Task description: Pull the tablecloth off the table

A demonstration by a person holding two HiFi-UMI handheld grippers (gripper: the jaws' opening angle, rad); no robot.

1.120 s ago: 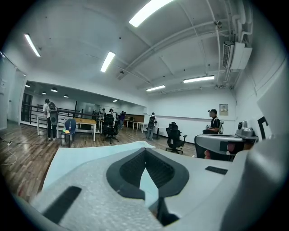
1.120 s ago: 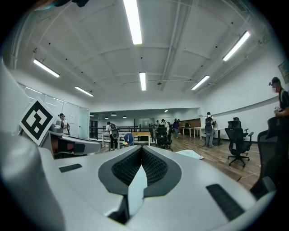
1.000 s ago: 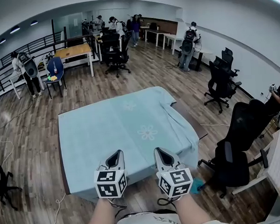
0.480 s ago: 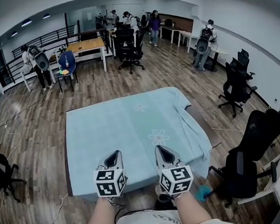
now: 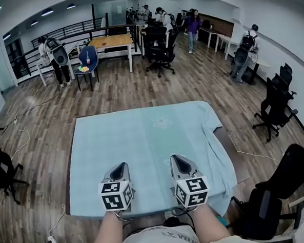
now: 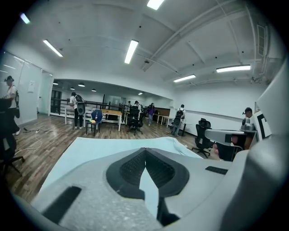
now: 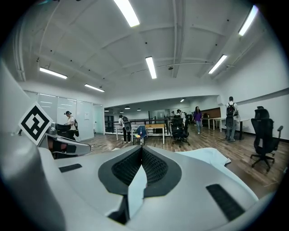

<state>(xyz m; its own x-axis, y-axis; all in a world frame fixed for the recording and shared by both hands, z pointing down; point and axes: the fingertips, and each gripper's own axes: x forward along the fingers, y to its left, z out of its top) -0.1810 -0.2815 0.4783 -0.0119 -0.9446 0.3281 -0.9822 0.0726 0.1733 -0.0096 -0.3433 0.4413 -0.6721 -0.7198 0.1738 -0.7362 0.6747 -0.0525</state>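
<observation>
On table [image 5: 235,157]: pale-blue tablecloth [image 5: 143,144], flower motifs, right corner rumpled.

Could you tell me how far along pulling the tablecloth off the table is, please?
Done: nothing yet; the light-blue tablecloth lies flat over most of the brown table. In hand: the left gripper and right gripper hover shut over its near edge, no cloth bunched at their fingers. Left: grasp the edge and pull it off.

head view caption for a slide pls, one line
Left gripper and right gripper, jaws shut, above the near side of the blue tablecloth lying flat on the table.
</observation>
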